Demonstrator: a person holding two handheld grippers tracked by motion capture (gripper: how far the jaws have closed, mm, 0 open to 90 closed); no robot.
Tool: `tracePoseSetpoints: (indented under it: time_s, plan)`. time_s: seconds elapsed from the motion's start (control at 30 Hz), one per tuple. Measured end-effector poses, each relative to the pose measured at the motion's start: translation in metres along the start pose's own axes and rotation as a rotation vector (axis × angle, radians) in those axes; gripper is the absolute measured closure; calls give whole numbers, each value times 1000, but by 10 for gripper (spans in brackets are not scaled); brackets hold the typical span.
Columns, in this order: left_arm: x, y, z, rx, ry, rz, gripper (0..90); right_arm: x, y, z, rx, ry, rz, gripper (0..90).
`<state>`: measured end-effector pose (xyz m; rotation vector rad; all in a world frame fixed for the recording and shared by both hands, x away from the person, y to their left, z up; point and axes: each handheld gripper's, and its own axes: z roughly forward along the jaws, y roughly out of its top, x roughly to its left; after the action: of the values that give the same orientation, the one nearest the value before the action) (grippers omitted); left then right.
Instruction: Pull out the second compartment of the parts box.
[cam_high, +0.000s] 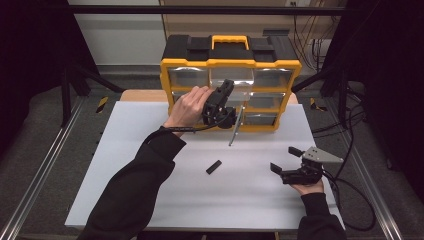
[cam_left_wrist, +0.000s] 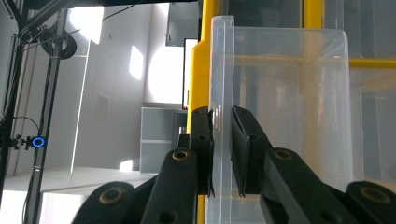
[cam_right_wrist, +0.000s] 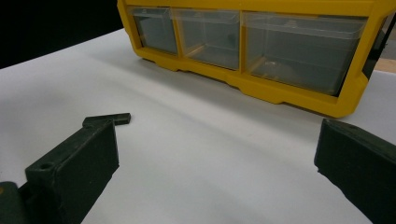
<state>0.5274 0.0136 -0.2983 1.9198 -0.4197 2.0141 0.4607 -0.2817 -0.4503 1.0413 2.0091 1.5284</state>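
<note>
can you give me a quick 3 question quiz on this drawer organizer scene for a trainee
1. True or false: the left gripper is clamped on the front wall of a clear drawer.
2. What lies on the white table between the two hands? A) a small black block B) a red screwdriver C) a coil of tape
3. How do the right gripper's jaws stand?

Key
1. True
2. A: the small black block
3. Wide apart, holding nothing, pointing toward the yellow organizer

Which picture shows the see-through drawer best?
The left gripper view: the clear drawer is close up, its front lip pinched by the left tongs. The high view shows it small, partly hidden by the hand. The right gripper view shows other drawers.
</note>
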Motion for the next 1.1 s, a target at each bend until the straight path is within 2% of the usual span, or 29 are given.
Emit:
tracePoseSetpoints:
  time_s: [0.43, 0.53, 0.63, 1.1]
  plan:
    - [-1, 1, -5, -9, 6, 8, 798, 0, 0, 0, -3, -1, -2, 2]
    - [-3, 1, -6, -14, 6, -3, 797, 0, 0, 0, -3, -1, -3, 2]
    - [-2, 2, -7, -4, 8, 11, 797, 0, 0, 0, -2, 0, -1, 2]
    - [-1, 4, -13, -14, 14, 12, 799, 0, 0, 0, -6, 1, -2, 2]
